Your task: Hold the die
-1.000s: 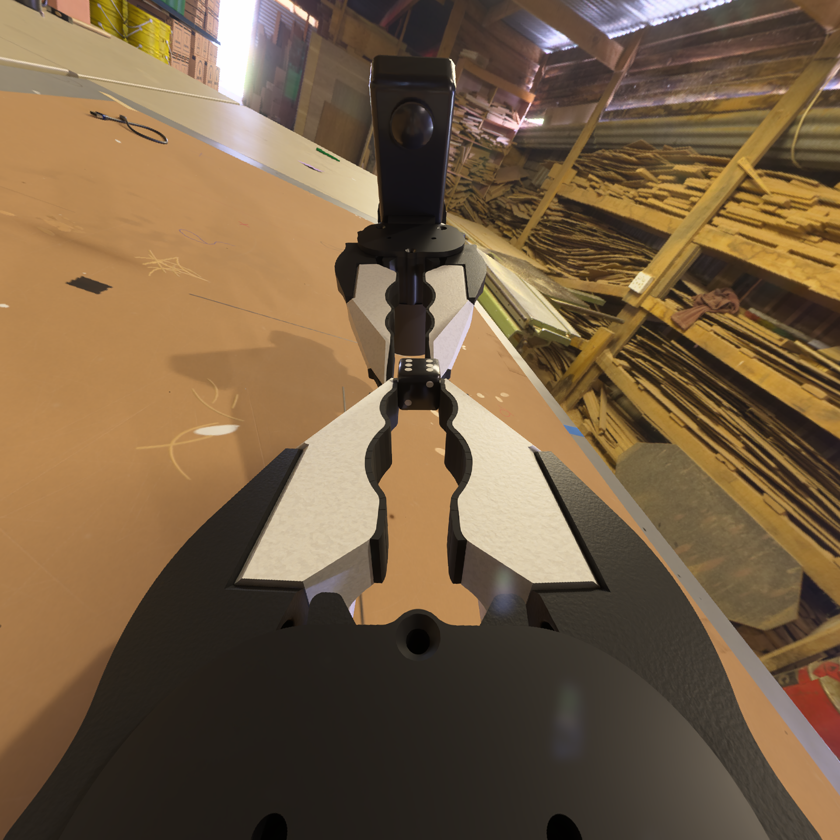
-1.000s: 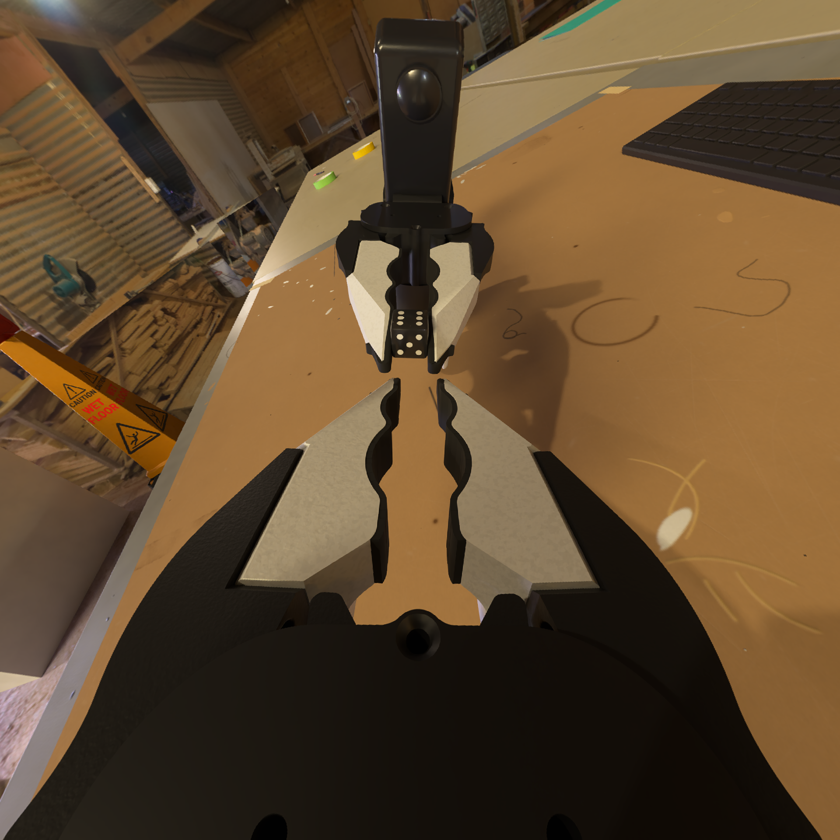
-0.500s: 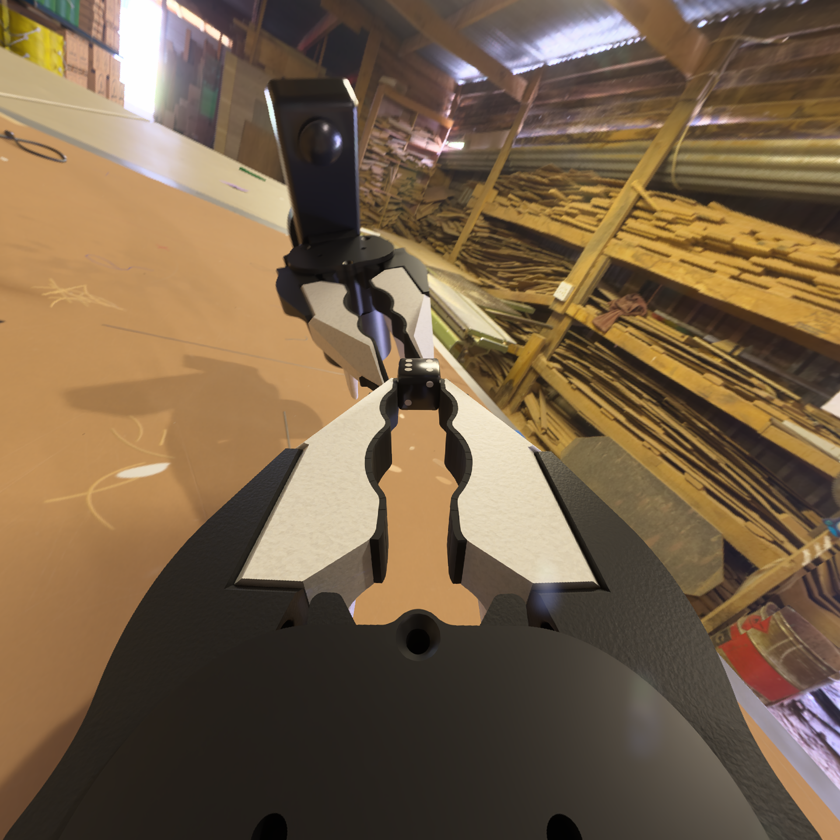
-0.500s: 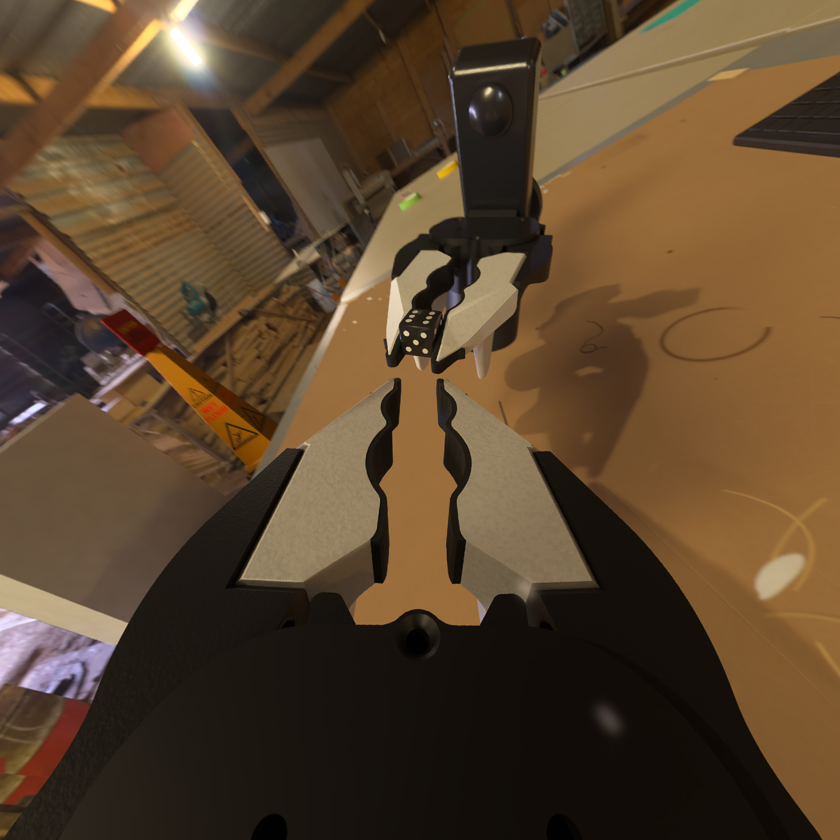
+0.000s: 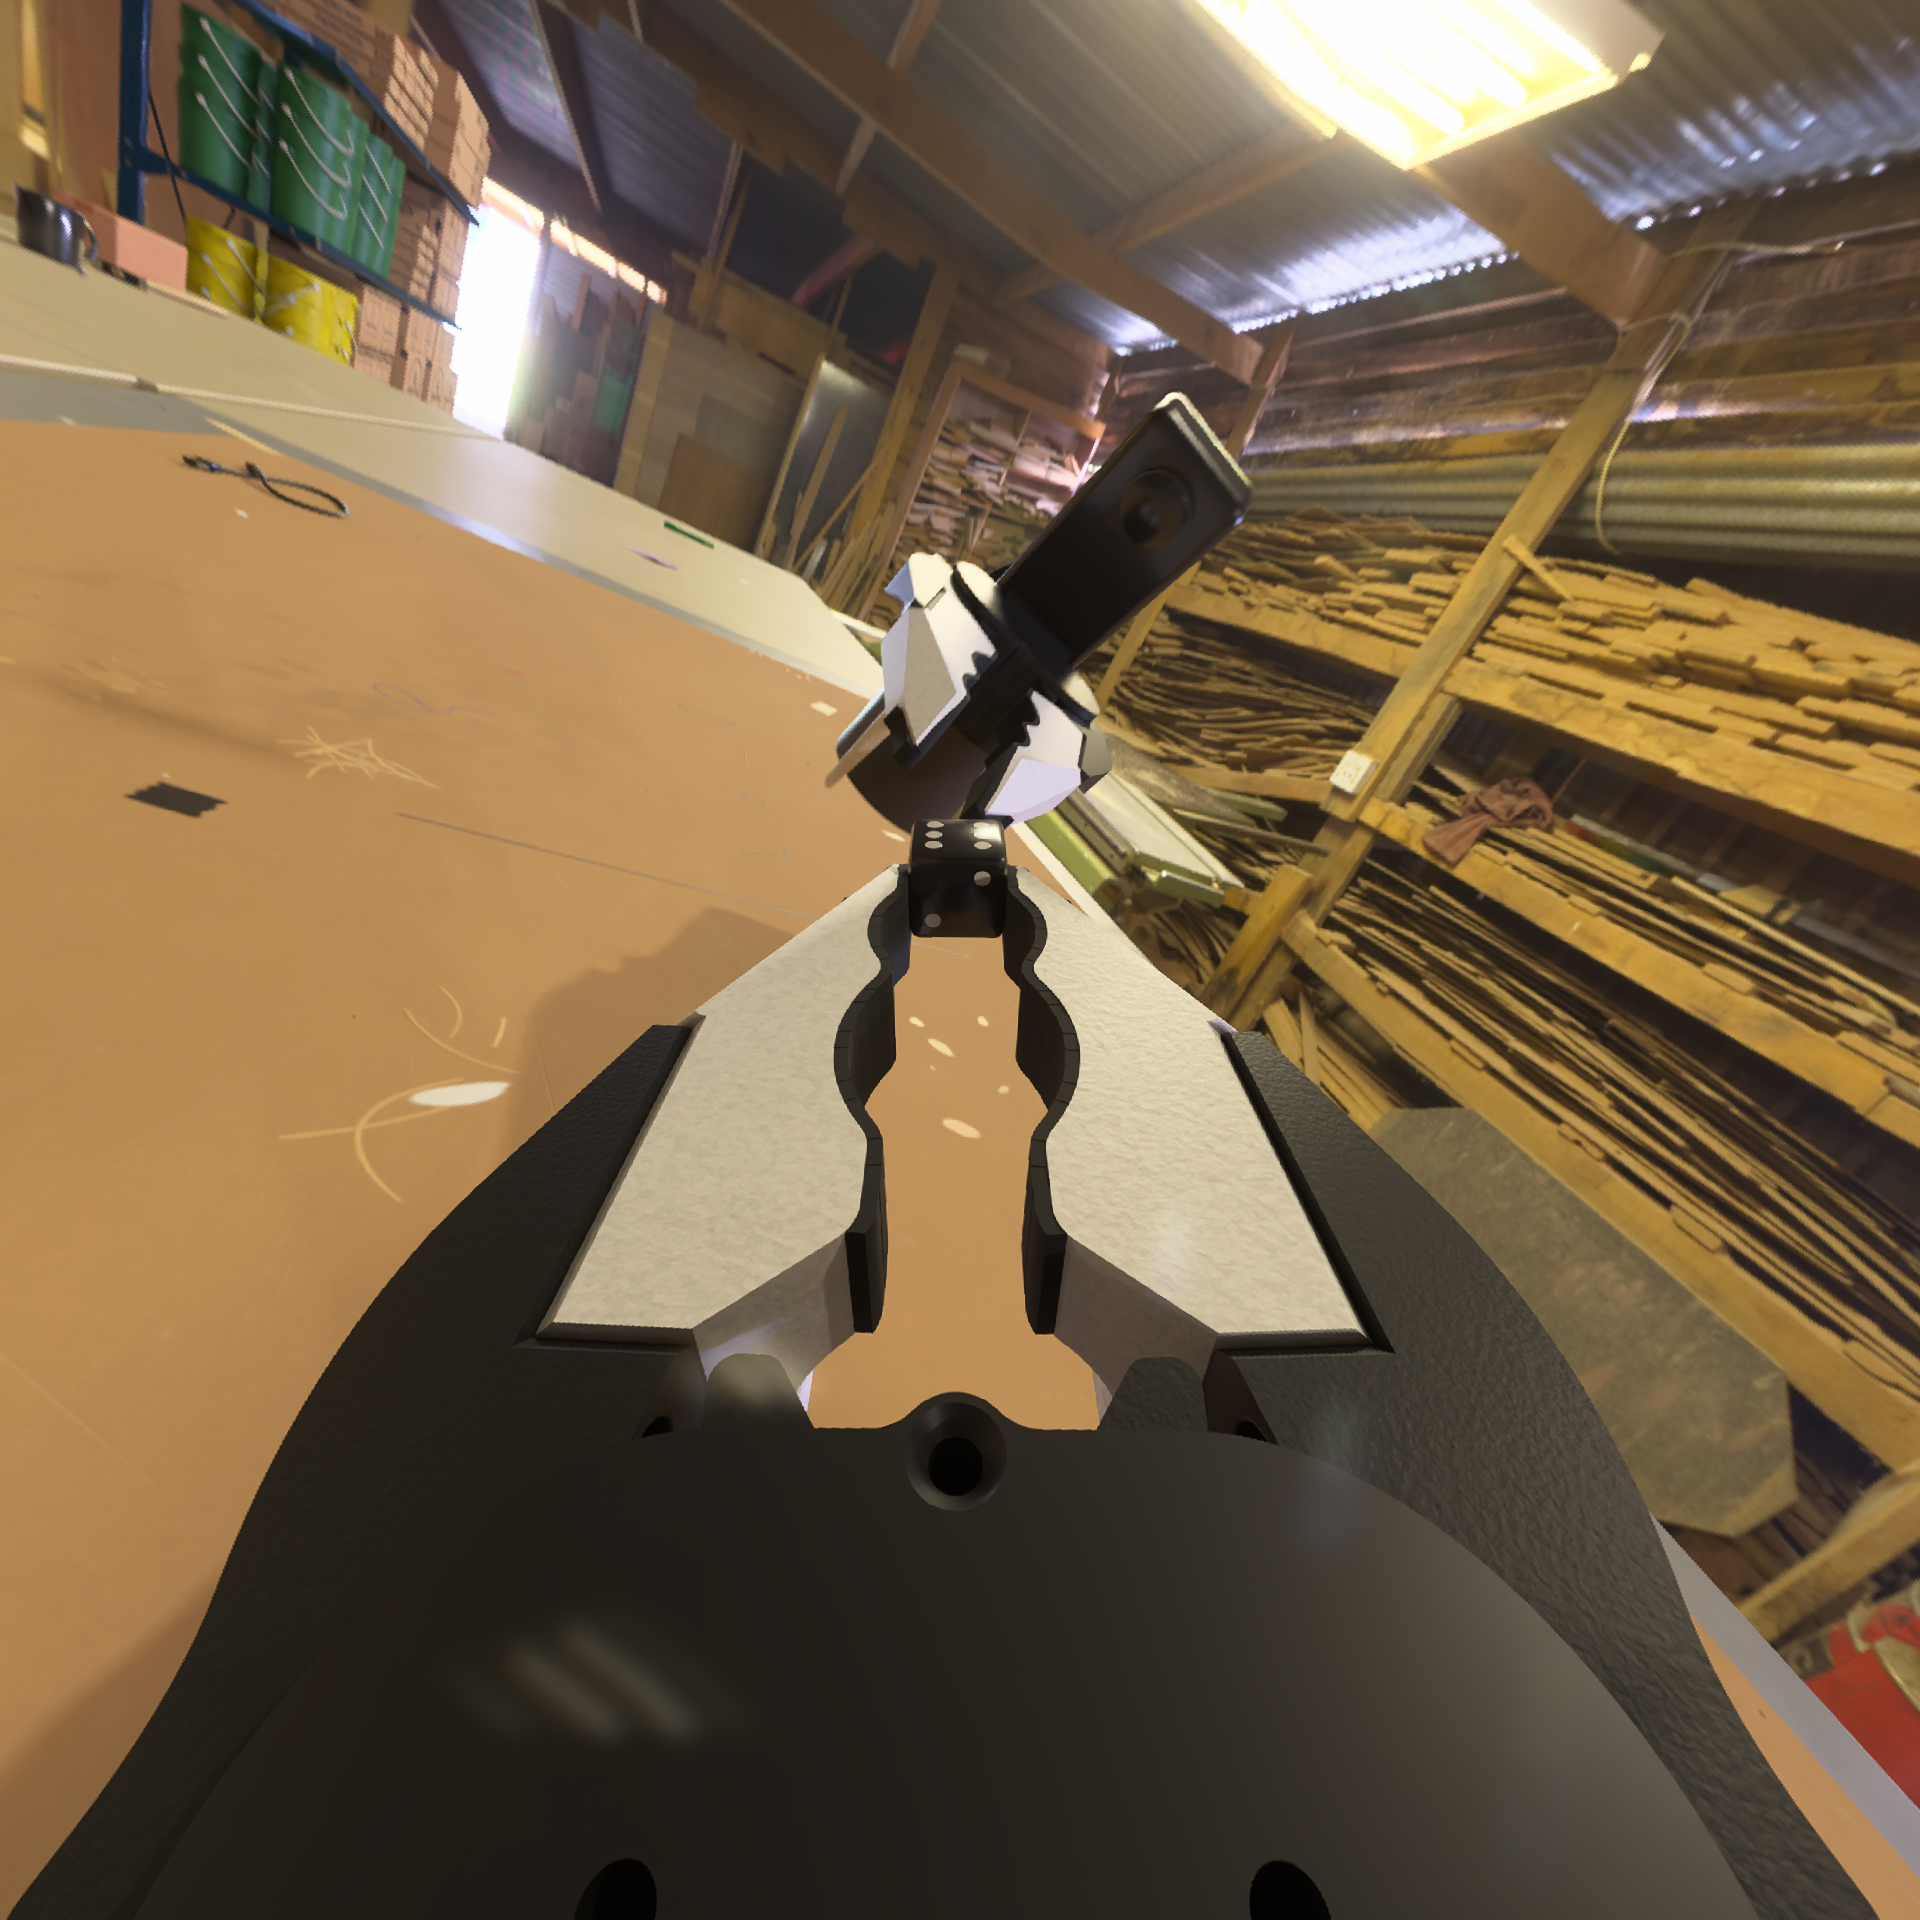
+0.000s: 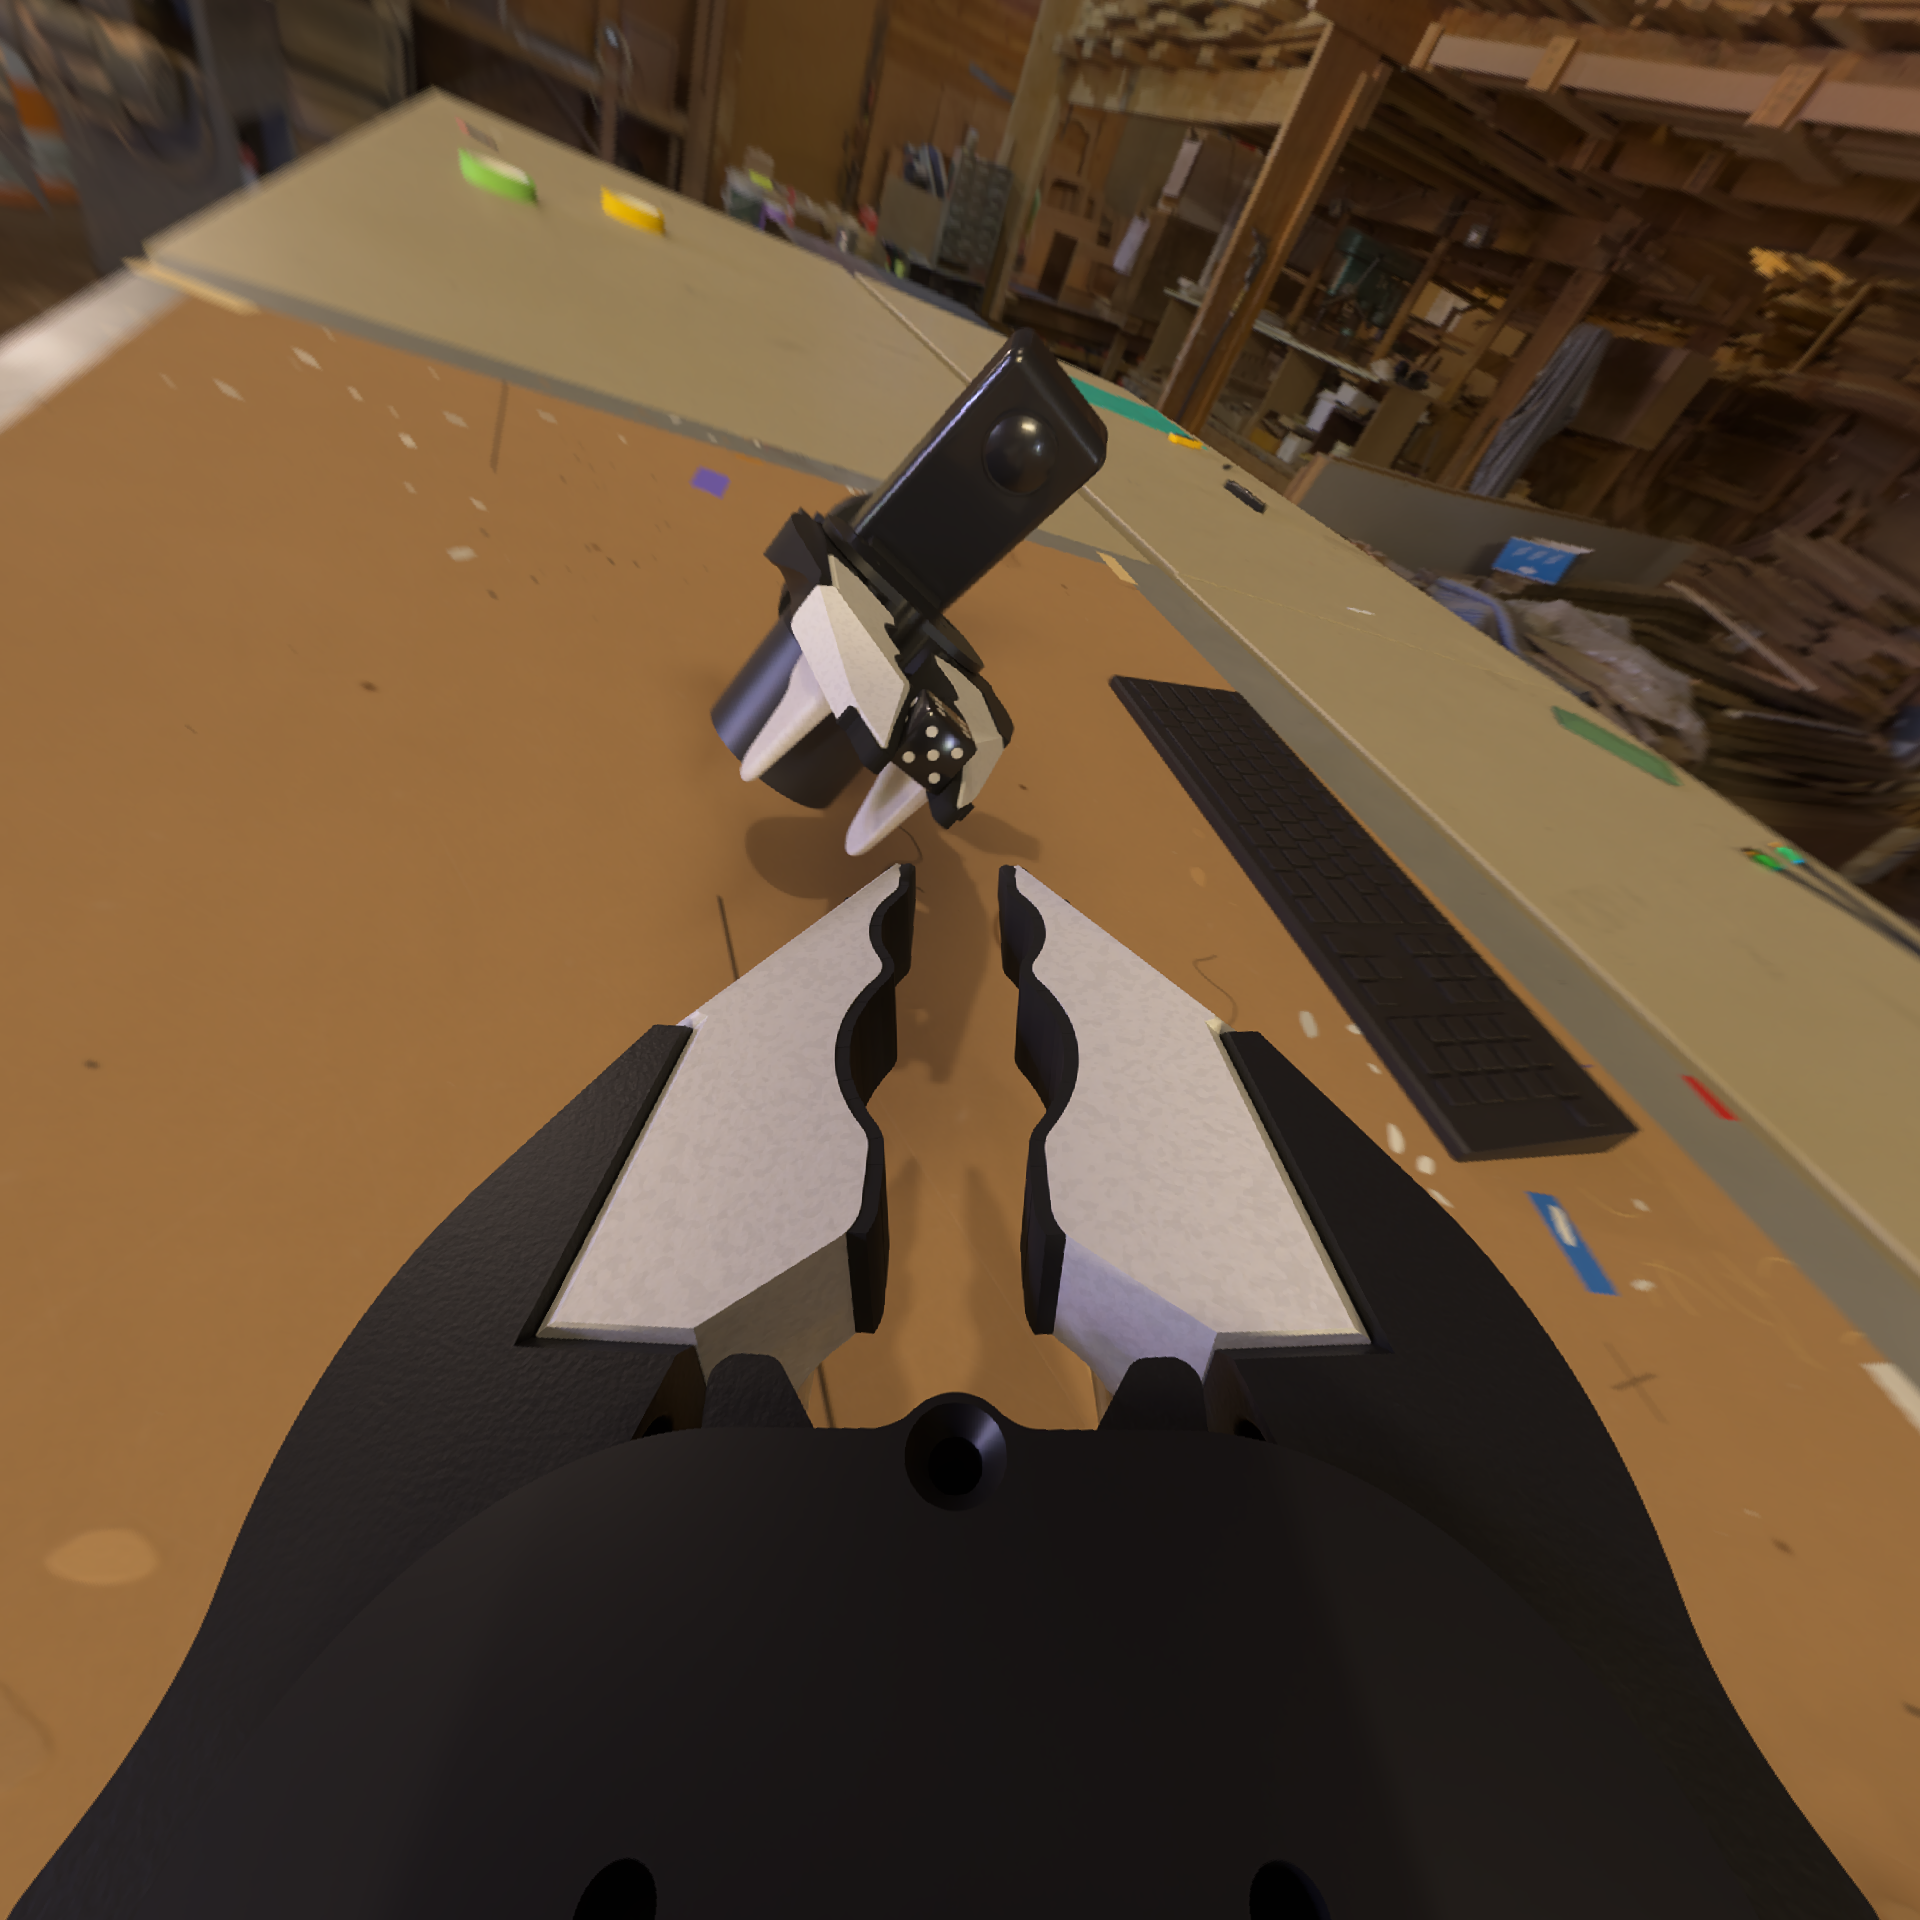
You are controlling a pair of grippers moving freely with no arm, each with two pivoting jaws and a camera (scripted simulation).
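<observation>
- The black die (image 5: 957, 879) is pinched between the two fingertips of the left hand-held gripper (image 5: 956, 891) and is held up above the brown tabletop (image 5: 312, 935).
- White dots are seen on the die's faces.
- The right hand-held gripper (image 6: 956, 883) is seen with a small gap between its fingers, and nothing is held in it.
- A black keyboard (image 6: 1382, 935) is laid flat on the tabletop, to the right of the right hand-held gripper.
</observation>
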